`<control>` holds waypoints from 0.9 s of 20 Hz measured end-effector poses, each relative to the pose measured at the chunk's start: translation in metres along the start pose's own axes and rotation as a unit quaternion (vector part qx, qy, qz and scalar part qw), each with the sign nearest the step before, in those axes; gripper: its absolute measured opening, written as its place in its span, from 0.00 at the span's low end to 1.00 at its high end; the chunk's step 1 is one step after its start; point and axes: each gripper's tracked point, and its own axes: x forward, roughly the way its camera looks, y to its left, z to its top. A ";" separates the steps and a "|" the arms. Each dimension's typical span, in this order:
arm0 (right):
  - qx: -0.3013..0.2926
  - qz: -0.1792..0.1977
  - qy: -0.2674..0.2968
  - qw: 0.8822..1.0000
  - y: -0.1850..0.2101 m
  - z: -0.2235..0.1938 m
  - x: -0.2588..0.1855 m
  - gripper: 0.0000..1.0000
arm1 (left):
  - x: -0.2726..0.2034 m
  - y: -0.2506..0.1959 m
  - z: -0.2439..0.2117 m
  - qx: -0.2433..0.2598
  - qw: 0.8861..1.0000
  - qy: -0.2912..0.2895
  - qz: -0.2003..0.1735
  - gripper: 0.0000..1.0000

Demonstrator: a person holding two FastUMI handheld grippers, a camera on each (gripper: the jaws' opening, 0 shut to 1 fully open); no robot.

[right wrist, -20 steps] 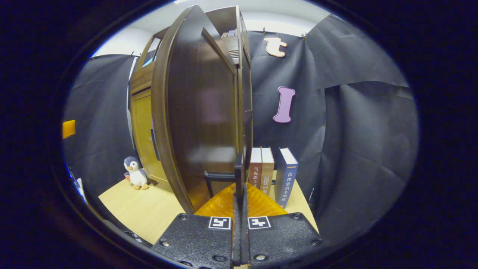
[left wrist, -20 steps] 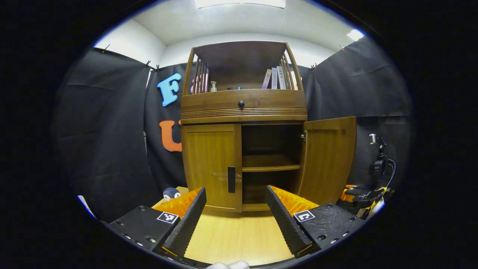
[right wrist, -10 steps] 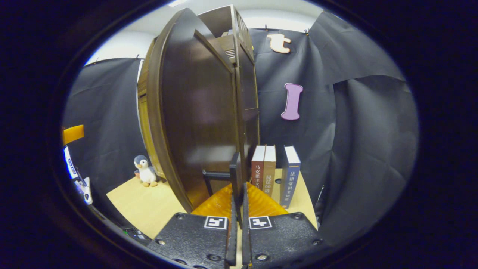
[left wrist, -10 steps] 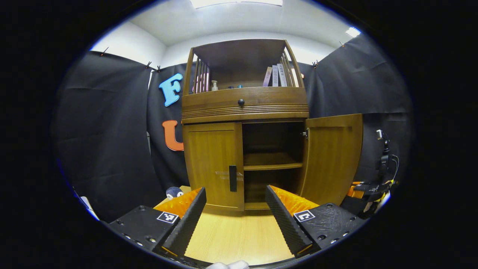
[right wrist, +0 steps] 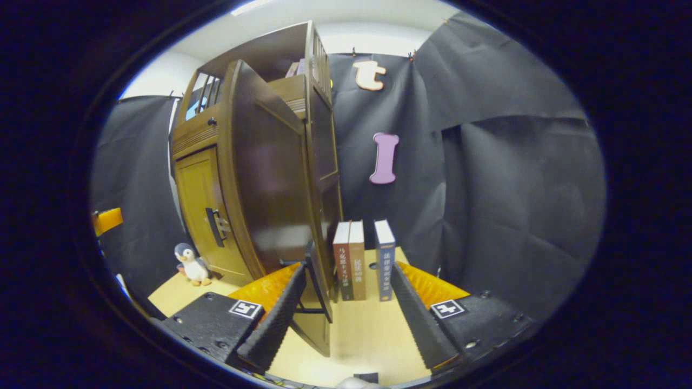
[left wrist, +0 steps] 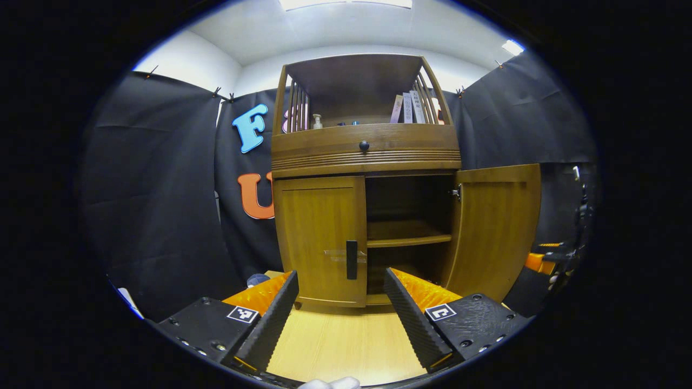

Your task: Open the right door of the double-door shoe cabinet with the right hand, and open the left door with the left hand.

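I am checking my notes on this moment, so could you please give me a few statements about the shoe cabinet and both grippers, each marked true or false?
1. The brown wooden cabinet's right door stands open. True.
2. The left door is open as well. False: it is shut.
3. The right gripper is clamped on the right door's handle. False: its fingers are spread apart.
4. The left gripper is open, short of the left door's black handle. True.
5. Three upright books stand beside the cabinet. True.

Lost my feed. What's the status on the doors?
Both grippers open, left gripper facing the cabinet. Right door open, left door shut. Nothing before its handle.
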 end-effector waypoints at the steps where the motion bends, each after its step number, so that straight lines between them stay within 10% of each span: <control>1: -0.006 -0.017 -0.009 1.000 0.000 0.006 -0.006 1.00 | 0.006 0.007 -0.001 0.003 1.000 0.000 0.001 0.96; 10: 0.003 -0.091 -0.063 0.994 0.055 0.048 -0.058 0.99 | 0.070 0.044 -0.007 0.011 0.999 -0.017 -0.026 0.96; 18: -0.025 -0.085 -0.047 0.995 0.154 0.029 -0.073 0.99 | 0.137 0.043 -0.029 -0.007 0.997 -0.021 -0.069 0.96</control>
